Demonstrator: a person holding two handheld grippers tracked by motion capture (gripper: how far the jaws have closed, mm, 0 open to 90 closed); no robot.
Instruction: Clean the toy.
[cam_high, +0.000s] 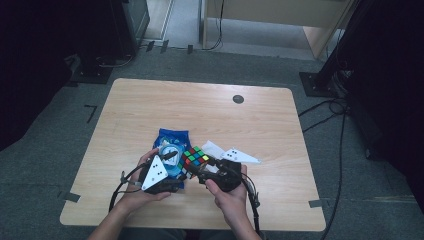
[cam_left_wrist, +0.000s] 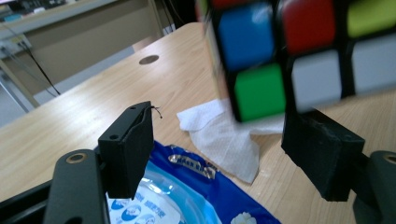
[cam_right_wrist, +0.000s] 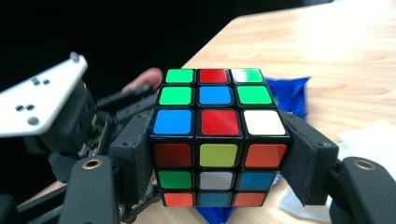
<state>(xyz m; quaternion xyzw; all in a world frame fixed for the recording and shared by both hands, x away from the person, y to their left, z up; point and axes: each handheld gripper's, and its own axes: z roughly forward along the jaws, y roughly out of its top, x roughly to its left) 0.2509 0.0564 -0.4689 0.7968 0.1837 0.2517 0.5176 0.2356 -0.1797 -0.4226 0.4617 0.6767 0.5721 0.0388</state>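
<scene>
A scrambled Rubik's cube (cam_right_wrist: 219, 121) sits between the two black jaws of my right gripper (cam_right_wrist: 219, 161), which is shut on its sides. From above, the cube (cam_high: 195, 157) hangs just over the table's near middle, with my right gripper (cam_high: 193, 166) coming in from the right. My left gripper (cam_high: 175, 162) is close on the cube's left, over a blue packet (cam_high: 172, 137). Its jaws stand open (cam_left_wrist: 224, 154) with nothing between them. The blurred cube (cam_left_wrist: 289, 51) looms above the right jaw.
A crumpled white tissue (cam_high: 212, 148) lies on the wooden table (cam_high: 200, 107) right of the blue packet (cam_left_wrist: 196, 193). A small dark round disc (cam_high: 238, 99) sits near the far edge. Cables and black stands ring the table on the grey floor.
</scene>
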